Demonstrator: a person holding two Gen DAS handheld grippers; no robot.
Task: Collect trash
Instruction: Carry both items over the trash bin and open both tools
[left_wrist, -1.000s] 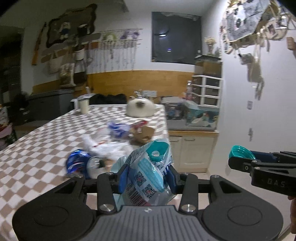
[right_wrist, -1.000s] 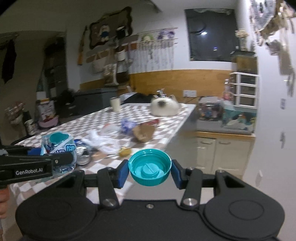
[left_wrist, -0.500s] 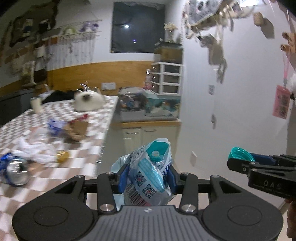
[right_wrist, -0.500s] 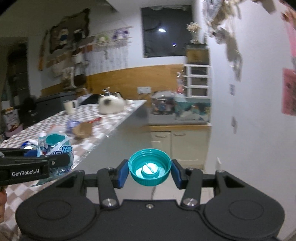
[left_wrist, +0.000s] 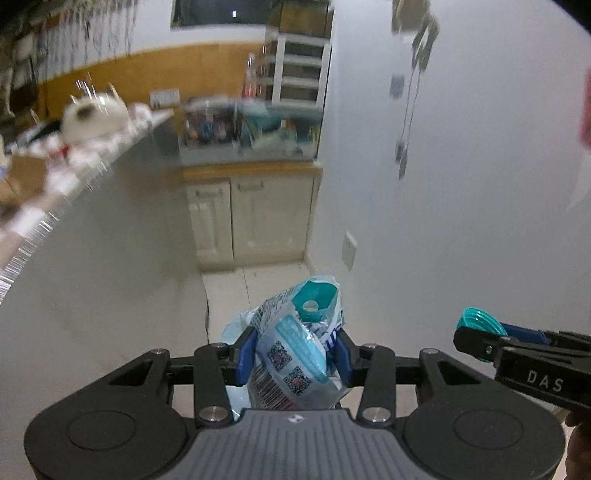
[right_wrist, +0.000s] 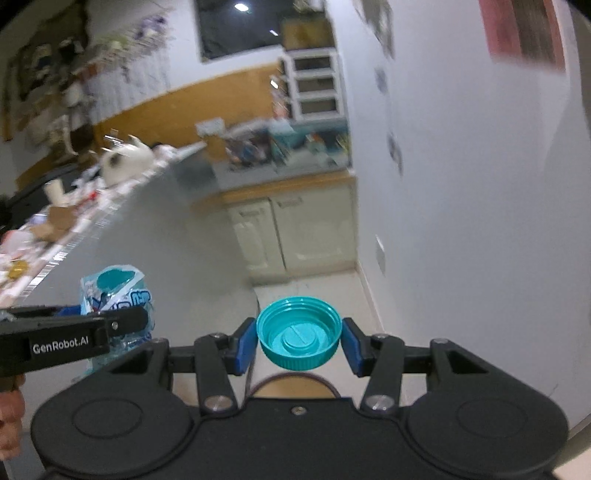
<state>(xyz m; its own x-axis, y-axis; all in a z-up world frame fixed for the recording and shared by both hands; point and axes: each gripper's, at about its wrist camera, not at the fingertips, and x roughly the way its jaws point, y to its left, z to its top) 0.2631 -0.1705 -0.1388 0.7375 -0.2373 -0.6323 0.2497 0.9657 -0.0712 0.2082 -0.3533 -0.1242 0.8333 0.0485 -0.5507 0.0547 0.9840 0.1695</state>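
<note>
Carry step: plastic bag (left_wrist: 295, 350) is clamped by left gripper (left_wrist: 293, 352), teal lid (right_wrist: 298, 338) by right gripper (right_wrist: 299, 341); a bin, unseen, is needed next.

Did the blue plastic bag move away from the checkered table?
Yes. The blue plastic bag, held in the left gripper, swung right off the checkered table and now hangs lower, over the floor by the cabinet.

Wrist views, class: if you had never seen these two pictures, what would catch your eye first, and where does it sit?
First, the round teal plastic screw cap, open side up, pinched between the right gripper's blue pads over pale floor tiles. Next, the crumpled clear-and-blue plastic wrapper with QR codes, clamped in the left gripper. Further back on the left, a blurred white cat lies on the cluttered table.
</note>
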